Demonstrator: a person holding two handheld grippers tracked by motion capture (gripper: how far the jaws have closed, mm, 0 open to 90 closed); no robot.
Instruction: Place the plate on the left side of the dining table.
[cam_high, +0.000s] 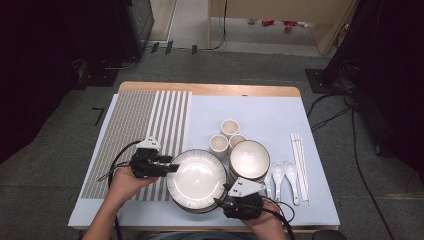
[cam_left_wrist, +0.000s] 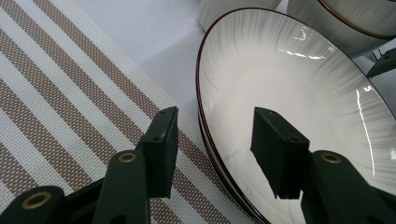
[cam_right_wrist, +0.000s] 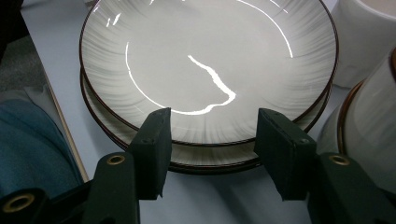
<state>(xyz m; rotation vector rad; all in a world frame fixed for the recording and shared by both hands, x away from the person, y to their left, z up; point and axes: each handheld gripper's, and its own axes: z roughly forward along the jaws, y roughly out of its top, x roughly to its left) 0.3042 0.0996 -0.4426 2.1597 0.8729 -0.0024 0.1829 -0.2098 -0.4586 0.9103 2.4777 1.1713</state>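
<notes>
High view: stack of wide white plates with dark rims (cam_high: 196, 180) on the pale blue table cover (cam_high: 280, 120), left gripper (cam_high: 172, 167) at its left edge and right gripper (cam_high: 222, 196) at its near-right edge, three white cups (cam_high: 229, 127) and a stacked white bowl (cam_high: 249, 159) behind, all look empty, two white spoons (cam_high: 278, 175) and white chopsticks (cam_high: 300, 160) to the right. Left gripper view: jaws wide apart, straddling the top plate's rim (cam_left_wrist: 205, 121), one jaw over the brown-and-white striped mat (cam_left_wrist: 70, 93), the other over the plate. Right gripper view: jaws wide, holding nothing, just short of the plate stack's near rim (cam_right_wrist: 210, 142), bowl wall (cam_right_wrist: 369, 126) at right
</notes>
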